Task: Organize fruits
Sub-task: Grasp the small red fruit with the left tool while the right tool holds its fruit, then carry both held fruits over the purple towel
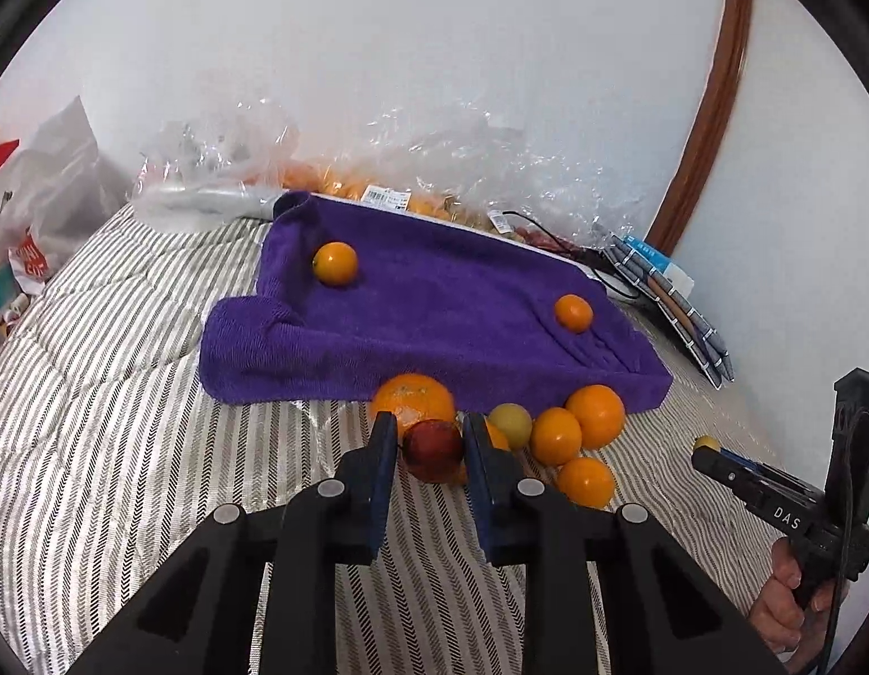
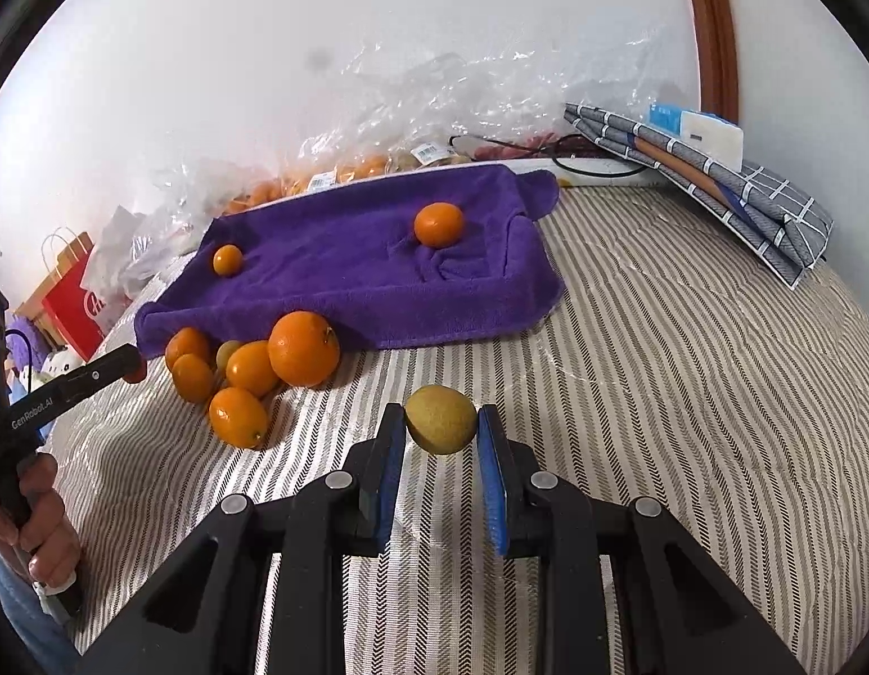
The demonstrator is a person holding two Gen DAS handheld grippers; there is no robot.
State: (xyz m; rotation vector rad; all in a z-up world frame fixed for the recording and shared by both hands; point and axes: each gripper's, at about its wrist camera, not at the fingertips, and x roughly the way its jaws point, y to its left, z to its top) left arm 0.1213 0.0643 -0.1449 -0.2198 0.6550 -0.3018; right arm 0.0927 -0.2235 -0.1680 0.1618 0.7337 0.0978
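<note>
My left gripper (image 1: 423, 444) clamped on a dark red fruit (image 1: 433, 450), maybe a plum, beside the orange pile (image 1: 558, 433), my right gripper (image 2: 441, 433) pinching a yellow-green fruit (image 2: 441, 419) above the striped bedding (image 2: 659, 371), two oranges (image 2: 438, 224) on the purple towel (image 2: 350, 259)

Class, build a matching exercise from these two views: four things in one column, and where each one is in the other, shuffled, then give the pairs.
Things:
1. red fruit
2. yellow-green fruit
3. purple towel
4. grey checked cloth

Places:
A. held in the right gripper
B. folded by the wall
C. held in the left gripper
D. under two oranges

Pairs: 1-C, 2-A, 3-D, 4-B
</note>
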